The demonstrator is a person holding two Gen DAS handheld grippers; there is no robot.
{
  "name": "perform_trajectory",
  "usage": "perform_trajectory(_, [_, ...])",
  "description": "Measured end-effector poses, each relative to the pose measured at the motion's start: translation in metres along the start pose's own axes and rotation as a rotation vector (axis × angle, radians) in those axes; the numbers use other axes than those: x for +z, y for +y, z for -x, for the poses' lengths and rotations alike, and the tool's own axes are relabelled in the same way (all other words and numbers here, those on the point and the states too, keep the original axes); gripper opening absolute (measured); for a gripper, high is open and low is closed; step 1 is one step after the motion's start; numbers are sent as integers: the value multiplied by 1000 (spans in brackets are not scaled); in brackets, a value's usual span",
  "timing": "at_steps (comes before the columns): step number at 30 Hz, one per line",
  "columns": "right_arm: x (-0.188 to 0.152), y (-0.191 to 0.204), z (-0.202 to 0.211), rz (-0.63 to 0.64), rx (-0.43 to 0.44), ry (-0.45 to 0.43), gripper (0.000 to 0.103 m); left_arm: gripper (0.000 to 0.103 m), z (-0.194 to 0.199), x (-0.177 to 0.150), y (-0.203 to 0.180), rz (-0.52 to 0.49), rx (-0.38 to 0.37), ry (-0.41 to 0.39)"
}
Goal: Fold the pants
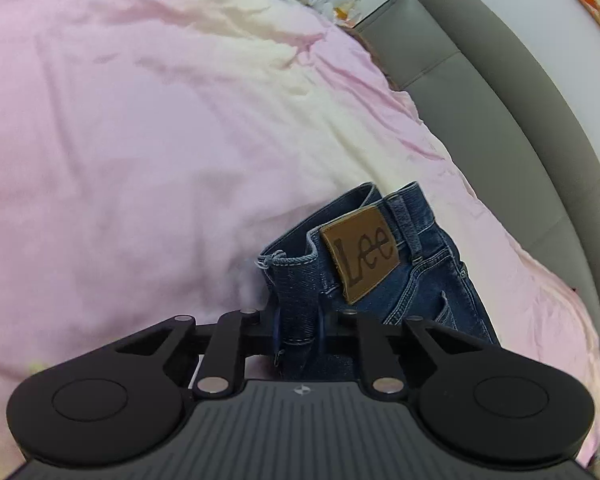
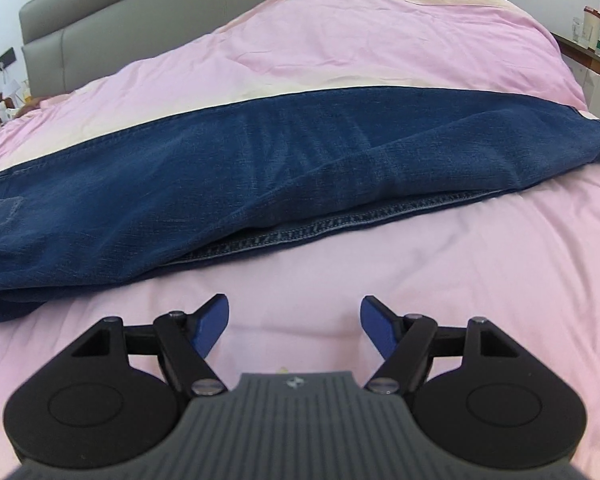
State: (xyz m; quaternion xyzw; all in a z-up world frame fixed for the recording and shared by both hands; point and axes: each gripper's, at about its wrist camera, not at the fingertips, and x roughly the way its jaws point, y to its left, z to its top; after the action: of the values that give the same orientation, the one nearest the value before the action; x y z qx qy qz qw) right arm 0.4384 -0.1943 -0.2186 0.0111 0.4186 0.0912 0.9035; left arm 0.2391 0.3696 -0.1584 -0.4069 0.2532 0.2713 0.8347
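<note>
Right wrist view: pants (image 2: 260,168) lie crosswise ahead of spread, empty jaws; waistband end is pinched by the other gripper

One pair of pants is counted, doubled leg over leg on the pink bedcover (image 2: 420,280), long axis running left to right across the right wrist view, hems toward the right, with the grey headboard (image 2: 140,8) beyond. The right gripper (image 2: 294,324) is held just short of the pants' near seam edge, blue pads wide apart, nothing between them, so it is judged the nearer one to the leg section. The left gripper (image 1: 298,326) is seen closed on the waistband beside the leather patch (image 1: 360,254), denim bunched between the fingers. Two grippers, one patch, one headboard are counted. The next fold is judged to turn on the leg end being brought along that long axis toward the waistband
</note>
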Motion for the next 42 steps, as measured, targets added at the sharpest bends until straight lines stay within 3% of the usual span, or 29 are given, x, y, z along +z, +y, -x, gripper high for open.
perform_trajectory(2, [5,-4,2,16,-23,-2,69,16,18,13,-24,-128,22,-68])
perform_trajectory(5, [11,-5,4,44,-20,-2,69,16,31,40,-52,-261,24,-97])
perform_trajectory(9, [10,14,10,58,116,19,68,15,-6,45,-54,-355,177,-31])
perform_trajectory(11, [6,33,13,76,201,38,66,16,-31,30,-53,-462,235,-9])
perform_trajectory(14, [-1,71,17,147,322,68,60,17,-47,15,-46,-510,264,28])
perform_trajectory(16, [-6,99,19,219,389,81,60,38,-41,13,-44,-528,277,17])
perform_trajectory(18, [-9,124,22,281,446,80,57,50,-30,12,-46,-568,290,10])
perform_trajectory(20, [-12,147,25,336,500,75,50,53,-9,10,-49,-600,299,-15])
perform_trajectory(23, [-14,183,27,408,589,75,38,53,21,0,-50,-623,246,6])
perform_trajectory(26, [-19,220,23,483,632,78,36,53,43,-20,-53,-662,205,47])
perform_trajectory(32, [-16,265,12,639,573,-28,35,53,68,-64,-63,-733,85,137])
perform_trajectory(33, [-15,269,9,667,562,-34,28,53,69,-69,-65,-748,68,148])
perform_trajectory(34, [-13,273,7,680,562,-20,9,51,71,-75,-68,-760,50,156])
perform_trajectory(37, [-16,276,11,659,560,12,9,44,72,-86,-74,-779,6,186])
perform_trajectory(40, [-40,274,9,621,526,66,9,37,65,-95,-83,-781,-24,227])
perform_trajectory(42, [-58,271,-2,586,504,135,0,37,59,-100,-92,-778,-45,253])
